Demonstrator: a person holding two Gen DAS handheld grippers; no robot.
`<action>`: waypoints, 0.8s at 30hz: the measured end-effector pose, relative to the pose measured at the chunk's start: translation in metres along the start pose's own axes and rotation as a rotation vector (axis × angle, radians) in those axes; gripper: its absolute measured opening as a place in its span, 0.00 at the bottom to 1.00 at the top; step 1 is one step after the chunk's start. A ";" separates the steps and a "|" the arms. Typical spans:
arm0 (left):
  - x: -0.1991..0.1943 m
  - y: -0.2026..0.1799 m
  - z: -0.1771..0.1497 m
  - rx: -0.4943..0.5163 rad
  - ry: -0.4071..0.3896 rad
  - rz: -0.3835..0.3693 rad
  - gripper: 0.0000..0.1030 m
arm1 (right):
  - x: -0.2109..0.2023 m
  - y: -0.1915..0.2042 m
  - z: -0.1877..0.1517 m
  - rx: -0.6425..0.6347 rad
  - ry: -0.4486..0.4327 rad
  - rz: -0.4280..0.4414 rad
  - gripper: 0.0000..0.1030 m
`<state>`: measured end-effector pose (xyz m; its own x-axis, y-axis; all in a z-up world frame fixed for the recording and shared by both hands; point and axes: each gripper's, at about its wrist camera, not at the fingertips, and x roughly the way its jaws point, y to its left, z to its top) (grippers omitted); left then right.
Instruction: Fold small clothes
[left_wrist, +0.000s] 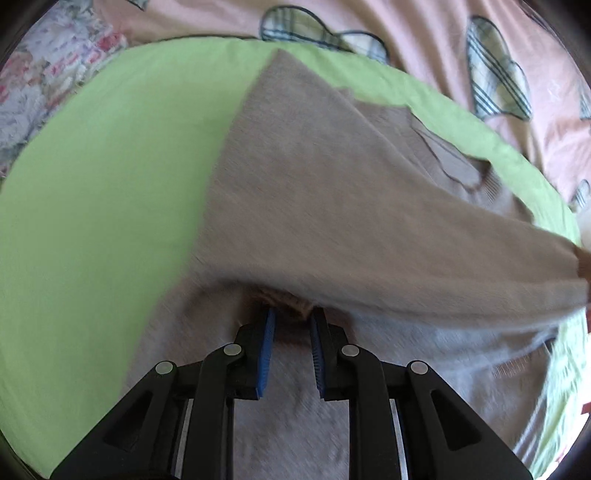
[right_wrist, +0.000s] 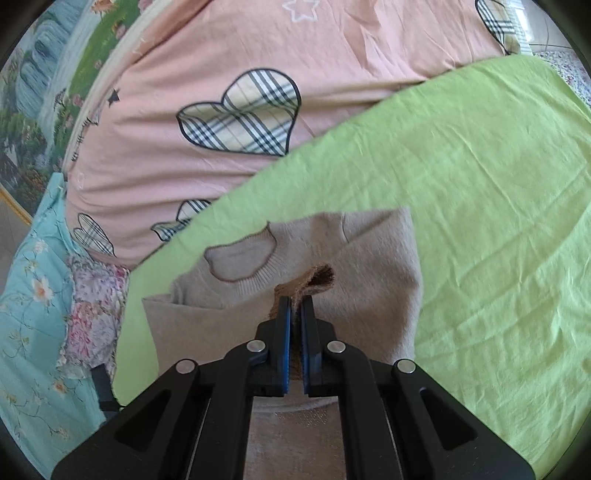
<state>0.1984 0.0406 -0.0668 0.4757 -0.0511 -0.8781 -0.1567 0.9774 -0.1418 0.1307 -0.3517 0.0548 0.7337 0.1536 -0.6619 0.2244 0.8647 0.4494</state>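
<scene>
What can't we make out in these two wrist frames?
- Left wrist: sweater is motion-blurred; whether the left gripper pinches fabric is unclear, tips sunk in a fold.
- Left wrist: sleeve end cut off by the right edge.
- Right wrist: sweater hem hidden under the right gripper.

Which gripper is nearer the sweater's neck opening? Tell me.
Right. The right gripper pinches the sweater just beside the neck opening; the left gripper pinches a fold with the opening far off across the fabric.

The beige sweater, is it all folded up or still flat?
Partly folded. The beige sweater lies on the green cloth, one part lifted over its body by the left gripper; the right gripper pinches a cuff.
</scene>
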 end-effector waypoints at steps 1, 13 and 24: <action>-0.002 0.006 0.003 -0.013 -0.017 0.025 0.23 | 0.000 -0.001 0.000 -0.003 0.007 0.000 0.05; -0.031 0.071 -0.002 -0.074 -0.021 -0.029 0.26 | 0.031 -0.009 -0.036 -0.057 0.144 -0.239 0.07; -0.015 0.075 0.018 -0.019 -0.035 -0.085 0.44 | 0.161 0.166 0.001 -0.282 0.366 0.291 0.66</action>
<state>0.1945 0.1184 -0.0560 0.5178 -0.1259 -0.8462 -0.1305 0.9659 -0.2236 0.2866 -0.1841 0.0230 0.4577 0.5183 -0.7224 -0.1719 0.8487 0.5001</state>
